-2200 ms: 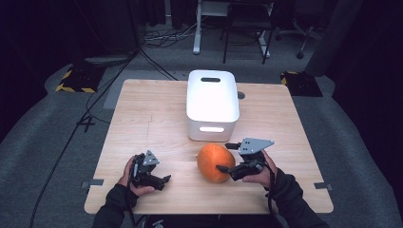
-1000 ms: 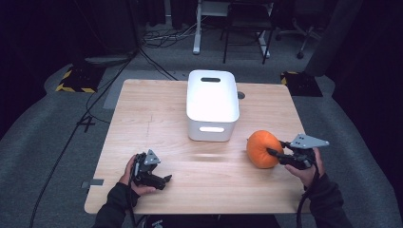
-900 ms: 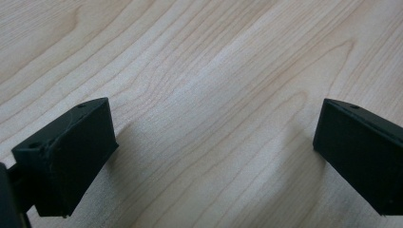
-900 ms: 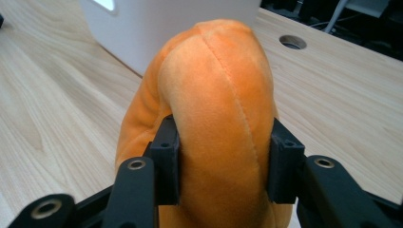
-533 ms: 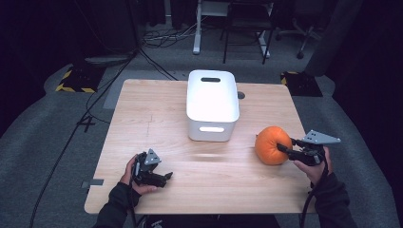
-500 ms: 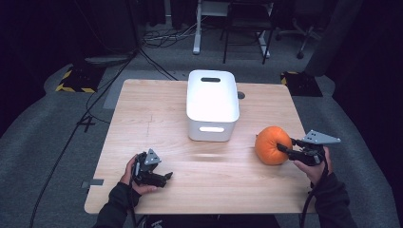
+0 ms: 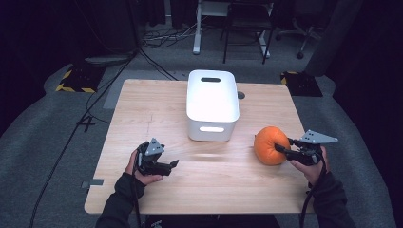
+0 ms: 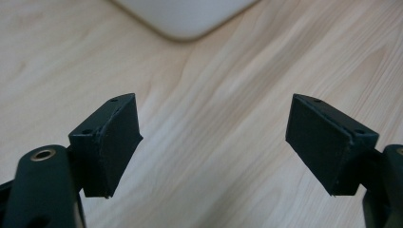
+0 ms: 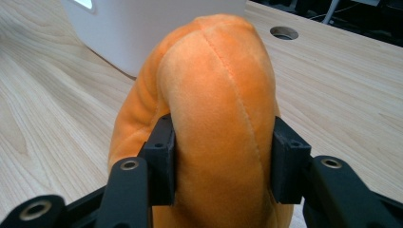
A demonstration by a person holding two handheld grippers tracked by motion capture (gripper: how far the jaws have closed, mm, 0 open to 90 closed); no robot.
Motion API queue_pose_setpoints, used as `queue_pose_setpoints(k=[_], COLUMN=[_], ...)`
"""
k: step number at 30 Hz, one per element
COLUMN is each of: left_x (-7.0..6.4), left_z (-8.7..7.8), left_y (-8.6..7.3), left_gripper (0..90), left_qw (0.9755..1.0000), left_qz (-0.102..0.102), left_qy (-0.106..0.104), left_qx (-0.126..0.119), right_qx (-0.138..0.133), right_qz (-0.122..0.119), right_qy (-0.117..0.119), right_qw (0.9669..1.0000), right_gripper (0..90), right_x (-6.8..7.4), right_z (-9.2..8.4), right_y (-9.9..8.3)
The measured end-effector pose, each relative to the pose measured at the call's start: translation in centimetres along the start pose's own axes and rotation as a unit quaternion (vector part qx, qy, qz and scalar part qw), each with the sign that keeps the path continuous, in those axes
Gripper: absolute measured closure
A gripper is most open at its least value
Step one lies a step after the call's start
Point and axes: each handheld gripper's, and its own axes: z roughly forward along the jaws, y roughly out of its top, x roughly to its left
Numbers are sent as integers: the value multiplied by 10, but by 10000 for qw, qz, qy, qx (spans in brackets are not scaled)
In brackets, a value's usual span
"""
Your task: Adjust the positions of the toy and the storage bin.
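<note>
- High view: the pumpkin [image 7: 270, 145], an orange plush, is seen near the table's [image 7: 228, 187] right edge, right of the bin [image 7: 212, 102] and apart from it.
- Right gripper [image 7: 283, 149]: its jaws are clamped on the pumpkin's side; in the right gripper view both pads [image 9: 163, 156] are pressed into the plush, having eased apart slightly.
- Left gripper [image 7: 172, 165]: it is held above the near-left tabletop, jaws apart with nothing between, having just been closing.

White bin [image 7: 212, 102] blocks table [image 7: 142, 109] centre-back; bare wood left, right, front gives free passage.
</note>
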Motion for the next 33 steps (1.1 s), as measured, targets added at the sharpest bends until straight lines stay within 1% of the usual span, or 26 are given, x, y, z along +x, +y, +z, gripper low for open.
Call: queue_pose_setpoints(k=[1, 2, 3, 4, 6, 7, 8, 9, 10, 11, 12, 13, 14, 15, 17, 18, 19, 20, 22, 25, 27, 29, 30, 31, 32, 33], left_x=[0, 1, 0, -1, -1, -1, -3, -3, -4, -4, -4, -4, -4, -4, -6, -8, -10, -13, -17, -23, -26, -28, -27, -30, -31, -33], left_z=[0, -1, -1, -2, -2, -2, -1, -1, 1, 1, 2, 3, 4, 5, 8, 10, 11, 14, 17, 25, 30, 36, 39, 47, 51, 54], left_y=[0, 6, 12, 23, 35, 35, 47, 47, 58, 58, 63, 69, 76, 80, 92, 96, 100, 110, 114, 128, 134, 140, 143, 147, 149, 150], left_gripper=[195, 195, 196, 199, 201, 201, 203, 204, 208, 209, 210, 210, 215, 215, 215, 215, 215, 214, 214, 214, 215, 215, 215, 222, 227, 230], left_qw=[10000, 9999, 9998, 9995, 9991, 9991, 9986, 9986, 9984, 9984, 9981, 9981, 9975, 9975, 9966, 9965, 9962, 9951, 9954, 9947, 9943, 9941, 9937, 9940, 9937, 9939], left_qz=[0, 87, 103, 206, 320, 320, 425, 425, 430, 430, 450, 444, 526, 523, 643, 626, 669, 786, 736, 843, 833, 848, 949, 917, 970, 941], left_qy=[0, 37, 31, 41, 38, 38, 66, 66, 97, 97, 137, 84, 68, 60, 46, 7, -3, -31, -72, -199, -239, -301, -323, -405, -350, -430], left_qx=[0, -64, -152, -221, -278, -278, -305, -305, -354, -354, -399, -416, -459, -480, -511, -552, -562, -595, -616, -563, -624, -604, -507, -449, -437, -380], right_qx=[0, 4, 6, 5, 2, 2, 1, 1, 0, 0, -4, -4, -10, -10, -13, -12, -13, -30, -36, -47, -49, -40, -43, -51, -50, -55], right_qz=[0, 3, 0, 6, 3, 3, 11, 11, 14, 14, 23, 23, 24, 24, 19, 25, 27, 39, 47, 56, 51, 48, 53, 49, 55, 45], right_qy=[0, -11, -1, 12, 21, 21, 27, 27, 29, 29, 51, 51, 58, 58, 57, 61, 65, 70, 81, 86, 86, 87, 93, 97, 101, 106], right_qw=[10000, 10000, 10000, 10000, 10000, 10000, 10000, 10000, 10000, 10000, 10000, 10000, 10000, 10000, 10000, 10000, 10000, 10000, 9999, 9999, 9999, 9999, 9999, 9999, 9999, 9999], right_gripper=[529, 528, 528, 527, 527, 527, 528, 528, 527, 527, 527, 527, 526, 526, 525, 525, 524, 522, 521, 521, 521, 521, 521, 521, 520, 520], right_x=[0, 0, 0, 0, 0, 0, 0, 0, 0, 0, 0, 0, 0, 0, 0, 0, 0, 0, -1, -1, -1, -1, -1, -1, -1, -2], right_z=[0, 0, 0, 0, 0, 0, 0, 0, 0, 0, 1, 1, 1, 1, 1, 1, 1, 1, 1, 1, 1, 1, 1, 1, 1, 1], right_y=[0, 0, 0, 0, -1, -1, -1, -1, -1, -1, -1, -1, -1, -1, -1, -1, -1, -2, -2, -2, -2, -2, -2, -2, -2, -2])
